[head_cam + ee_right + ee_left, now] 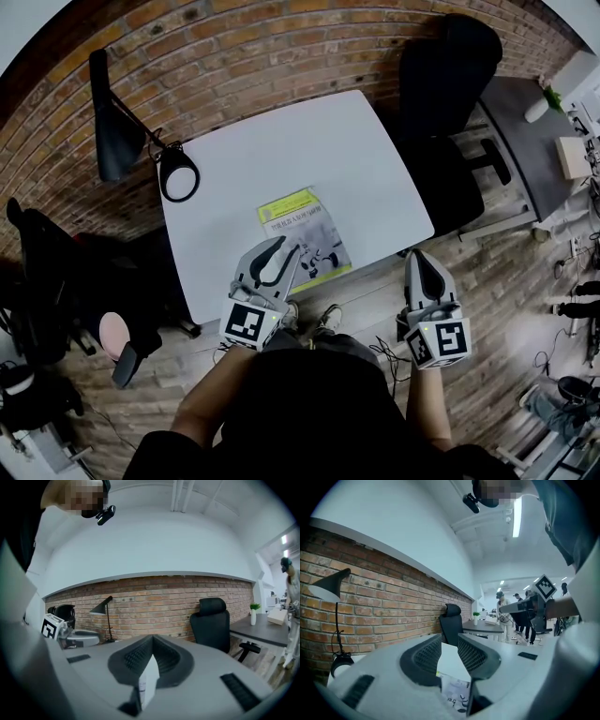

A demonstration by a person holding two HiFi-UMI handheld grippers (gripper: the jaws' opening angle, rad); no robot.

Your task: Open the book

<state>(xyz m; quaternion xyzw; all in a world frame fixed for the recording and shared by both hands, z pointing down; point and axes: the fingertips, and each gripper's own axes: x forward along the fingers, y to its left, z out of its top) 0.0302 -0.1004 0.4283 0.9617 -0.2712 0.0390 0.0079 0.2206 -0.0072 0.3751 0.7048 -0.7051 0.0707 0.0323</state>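
A book with a yellow-green and white cover lies closed and flat near the front edge of the white table. My left gripper hovers over the book's near left part. In the left gripper view the left gripper is open, with a narrow gap between the pads; the bare table and a strip of the book's cover show through the gap. My right gripper is off the table's front right corner, away from the book. In the right gripper view the right gripper's tips meet, and it holds nothing.
A black desk lamp stands at the table's far left corner against the brick wall. A black office chair sits at the table's right, with a grey desk beyond it. The person's shoes show under the front edge.
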